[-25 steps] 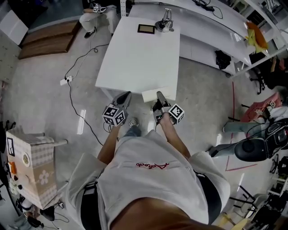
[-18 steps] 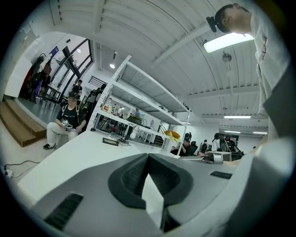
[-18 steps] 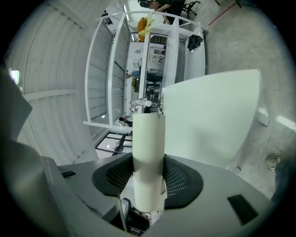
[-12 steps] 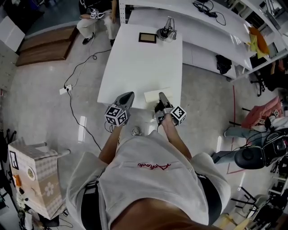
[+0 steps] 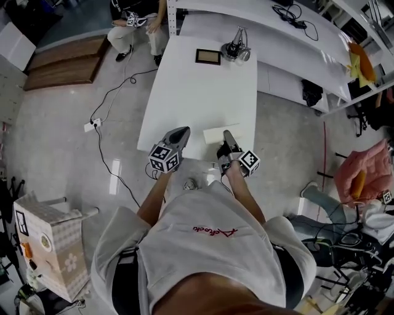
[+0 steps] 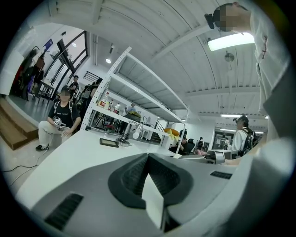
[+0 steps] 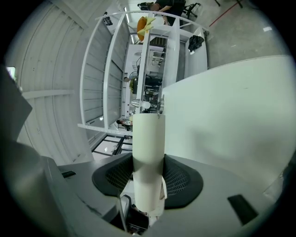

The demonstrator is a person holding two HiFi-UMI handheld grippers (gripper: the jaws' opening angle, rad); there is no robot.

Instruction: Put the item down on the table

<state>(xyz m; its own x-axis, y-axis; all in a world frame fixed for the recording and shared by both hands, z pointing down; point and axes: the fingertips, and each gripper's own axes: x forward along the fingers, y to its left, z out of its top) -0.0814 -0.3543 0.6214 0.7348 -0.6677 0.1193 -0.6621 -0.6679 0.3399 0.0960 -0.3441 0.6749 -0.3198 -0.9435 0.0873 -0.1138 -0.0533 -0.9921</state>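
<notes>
A flat white box (image 5: pixel 215 134) hangs level over the near edge of the white table (image 5: pixel 184 92). My right gripper (image 5: pixel 228 135) is shut on its right end. In the right gripper view the white box (image 7: pixel 148 134) stands up between the dark pads (image 7: pixel 182 178), which press on both its sides. My left gripper (image 5: pixel 183 131) hovers just left of the box, apart from it, with its jaws closed together and nothing held. Seen from the left gripper (image 6: pixel 148 156), the tabletop (image 6: pixel 69 148) stretches ahead, with the right gripper (image 6: pixel 219 156) off to the right.
A dark framed panel (image 5: pixel 208 56) and a small metal stand (image 5: pixel 237 49) sit at the table's far end. A person sits beyond it (image 5: pixel 132 15). A cable and power strip (image 5: pixel 92 125) lie on the floor at left, white shelving (image 5: pixel 295 37) runs at right, and a patterned box (image 5: pixel 46 237) stands near left.
Both grippers and the white box have moved forward toward the table. The box, which was short of the near edge, now hangs over it. The grip has not changed.
</notes>
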